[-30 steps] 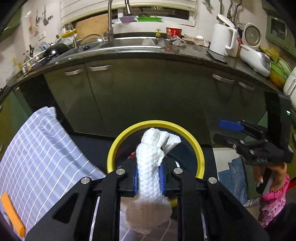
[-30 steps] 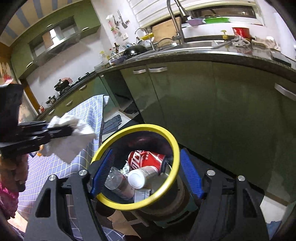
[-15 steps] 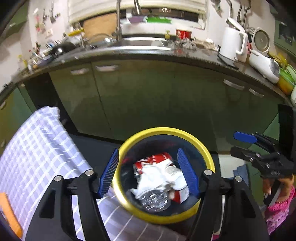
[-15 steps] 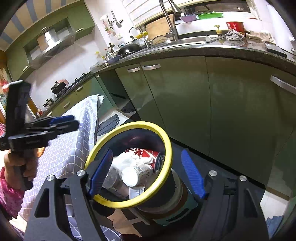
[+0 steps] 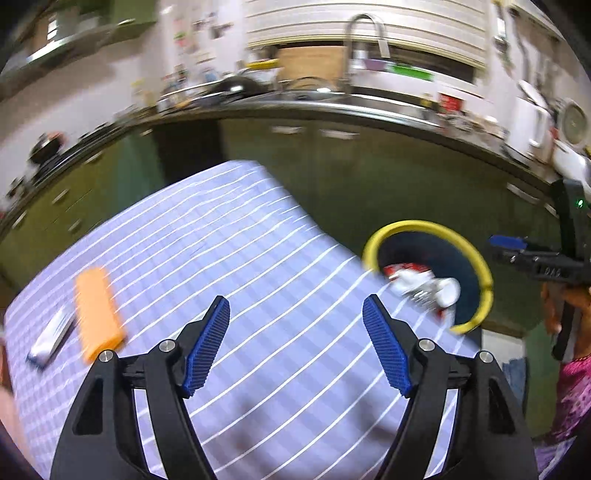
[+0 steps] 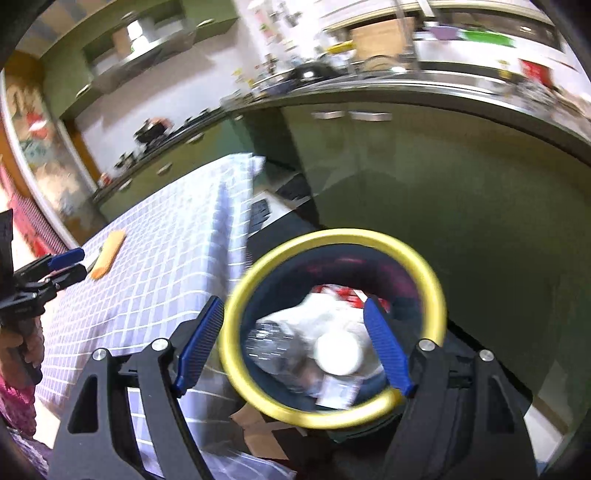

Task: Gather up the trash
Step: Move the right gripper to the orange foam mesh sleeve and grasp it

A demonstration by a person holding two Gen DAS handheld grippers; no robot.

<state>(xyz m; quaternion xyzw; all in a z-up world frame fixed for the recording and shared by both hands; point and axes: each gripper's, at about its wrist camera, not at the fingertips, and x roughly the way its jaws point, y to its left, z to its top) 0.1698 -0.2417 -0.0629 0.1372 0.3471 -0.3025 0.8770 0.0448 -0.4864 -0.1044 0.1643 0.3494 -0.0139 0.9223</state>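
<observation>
My left gripper [image 5: 295,314] is open and empty over the checked tablecloth [image 5: 229,258]. An orange wrapper [image 5: 96,312] and a small white-and-blue packet [image 5: 51,338] lie on the cloth at the left. The yellow-rimmed bin [image 5: 476,258] stands past the table's right edge and holds a red can, a white cup and the white paper towel [image 5: 410,282]. My right gripper [image 6: 293,314] is open and empty just above the bin [image 6: 236,302], the towel [image 6: 317,317] inside. The left gripper [image 6: 66,266] shows at the far left near the orange wrapper [image 6: 109,253].
Green cabinets [image 5: 369,173] under a dark counter with sink and faucet [image 5: 364,29] run behind. A kettle [image 5: 528,125] and appliances stand at the right. The floor by the bin has cardboard [image 6: 258,432]. Both views are motion-blurred.
The left gripper opened over the bin and dropped the paper towel in, then swung left over the table. The right gripper stayed open above the bin, drifting slightly.
</observation>
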